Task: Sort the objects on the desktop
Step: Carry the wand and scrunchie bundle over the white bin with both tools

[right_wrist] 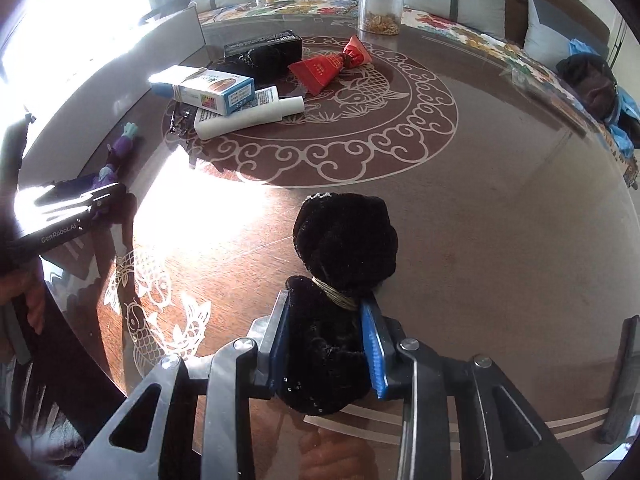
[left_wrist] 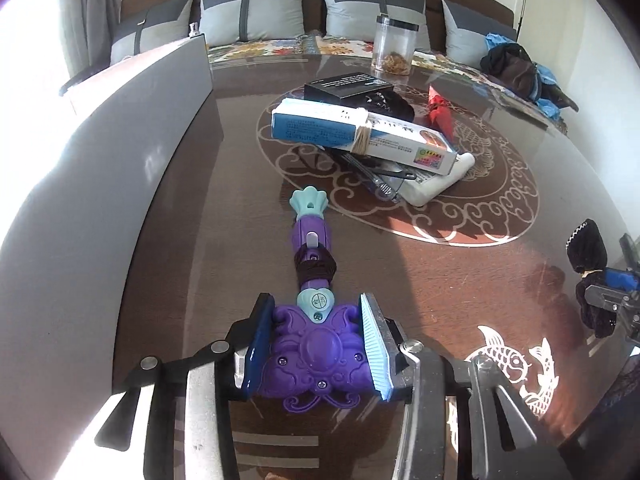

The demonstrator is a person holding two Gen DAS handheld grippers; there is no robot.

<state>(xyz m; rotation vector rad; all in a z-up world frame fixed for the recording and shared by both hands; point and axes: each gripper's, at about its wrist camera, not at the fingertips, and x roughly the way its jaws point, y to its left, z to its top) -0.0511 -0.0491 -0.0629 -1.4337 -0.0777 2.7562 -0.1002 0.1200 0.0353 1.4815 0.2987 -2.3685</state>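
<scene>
- On the table [left_wrist: 400, 264], near edge: both my grippers loaded. Left gripper [left_wrist: 316, 354] clamped on head of purple toy wand [left_wrist: 314, 308], pads pressing both sides, handle pointing away toward the pile.
- Right gripper [right_wrist: 326, 350] clamped on black velvet pouch [right_wrist: 340, 264], jaws squeezing lower part below the string tie, bulb end sticking out fwd over the glass.
- Step in hand, my read: carry each item to its own spot. No bins or marked zones visible, so can't tell the target.
- Doing it well: keep the wand level, long handle is a lever and could twist in the pads. Lift clear before swinging so the teal tip doesn't drag or hit the pile.
- Pouch is soft, grip prob OK but it may sag or slip. Set down w/ bulb touching first, then release.
- Around: centre pile = blue-white box [left_wrist: 360, 132] w/ twine round it, lying on a white tube [left_wrist: 436, 184], black box [left_wrist: 348, 86] behind, red pouch [right_wrist: 330, 64] to the side, some dark items under the box, can't ID.
- Clear jar [left_wrist: 394, 46] at far edge, grey panel [left_wrist: 120, 152] standing along left side.
- In the way: panel crowds the left gripper's side, pile sits straight ahead of the wand. Right side of table open, easiest drop zone for the pouch.
- Sun glare on glass washes out part of right view, edges hard to judge there.
</scene>
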